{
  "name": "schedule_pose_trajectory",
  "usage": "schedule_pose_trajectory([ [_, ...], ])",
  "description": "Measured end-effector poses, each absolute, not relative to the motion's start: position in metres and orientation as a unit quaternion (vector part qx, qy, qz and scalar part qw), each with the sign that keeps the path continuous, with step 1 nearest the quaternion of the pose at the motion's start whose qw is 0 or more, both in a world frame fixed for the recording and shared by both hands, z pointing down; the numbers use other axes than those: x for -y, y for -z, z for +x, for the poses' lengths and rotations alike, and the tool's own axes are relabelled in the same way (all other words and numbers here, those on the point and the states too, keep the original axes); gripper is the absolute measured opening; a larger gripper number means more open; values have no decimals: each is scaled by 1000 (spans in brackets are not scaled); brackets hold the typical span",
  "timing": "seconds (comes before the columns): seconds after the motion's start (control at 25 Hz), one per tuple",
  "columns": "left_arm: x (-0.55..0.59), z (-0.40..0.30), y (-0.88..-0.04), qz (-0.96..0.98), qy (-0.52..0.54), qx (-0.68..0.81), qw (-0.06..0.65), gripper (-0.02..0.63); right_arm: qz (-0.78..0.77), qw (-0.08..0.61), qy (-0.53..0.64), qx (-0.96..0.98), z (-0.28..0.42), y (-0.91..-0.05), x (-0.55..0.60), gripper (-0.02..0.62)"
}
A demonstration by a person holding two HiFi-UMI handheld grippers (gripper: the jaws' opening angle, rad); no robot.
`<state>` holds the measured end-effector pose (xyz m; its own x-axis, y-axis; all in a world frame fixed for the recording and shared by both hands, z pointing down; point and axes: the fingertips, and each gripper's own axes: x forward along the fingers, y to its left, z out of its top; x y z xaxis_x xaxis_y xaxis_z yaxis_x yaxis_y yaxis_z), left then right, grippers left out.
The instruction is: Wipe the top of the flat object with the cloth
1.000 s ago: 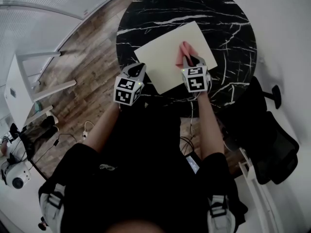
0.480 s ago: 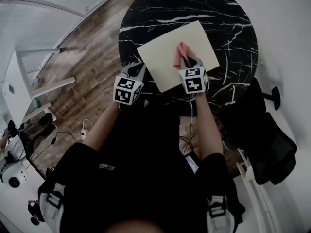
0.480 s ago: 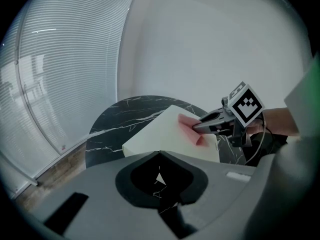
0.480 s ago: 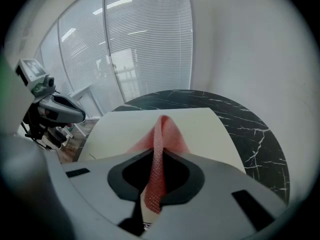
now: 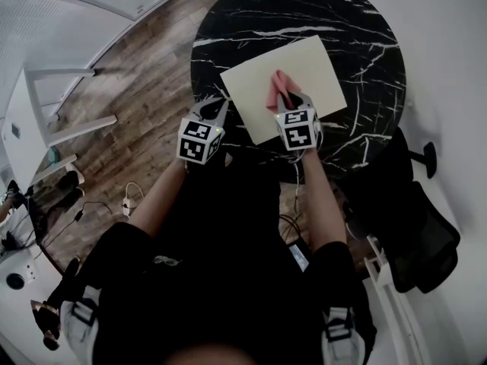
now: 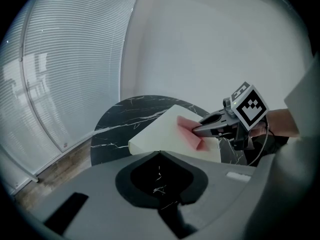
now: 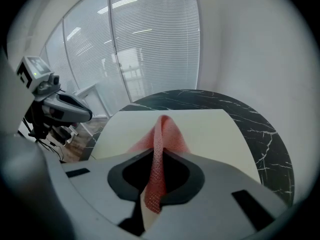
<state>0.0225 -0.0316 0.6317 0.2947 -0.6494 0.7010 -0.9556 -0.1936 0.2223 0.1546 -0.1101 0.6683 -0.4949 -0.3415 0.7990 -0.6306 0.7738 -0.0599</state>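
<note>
Wiping is looking underway, not finished, I'd guess. The right gripper (image 5: 288, 97) is pinching the pink cloth (image 5: 277, 88) tight and dragging it over the cream board (image 5: 312, 67) lying on the black table (image 5: 251, 14). The left gripper (image 5: 215, 103) is hovering closed and empty beside the board's near corner.

Office: swivel chair (image 5: 415, 211), blinded glass partitions (image 7: 150, 49)

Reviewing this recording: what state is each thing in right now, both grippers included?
Right gripper: shut on the pink mesh cloth.
Left gripper: shut, empty, held to the left of the cream flat square board.
Pink mesh cloth: pinched up into a ridge, its front part lying on the board's top.
Cream flat square board: lying flat on the round black marble table.
</note>
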Motion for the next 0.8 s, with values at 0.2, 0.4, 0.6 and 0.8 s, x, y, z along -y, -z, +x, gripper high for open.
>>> schedule_pose_trajectory([
  [0.2, 31, 17, -632, 734, -232, 548, 327, 0, 275, 415, -174, 850, 143, -669, 102, 26],
  [0.4, 29, 14, -634, 733, -231, 548, 331, 0, 264, 415, -175, 853, 132, -670, 92, 26],
  [0.6, 28, 10, -634, 731, -230, 550, 333, 0, 251, 416, -176, 856, 122, -670, 82, 26],
  [0.8, 27, 4, -635, 728, -228, 552, 335, 0, 235, 417, -179, 859, 109, -672, 68, 26],
])
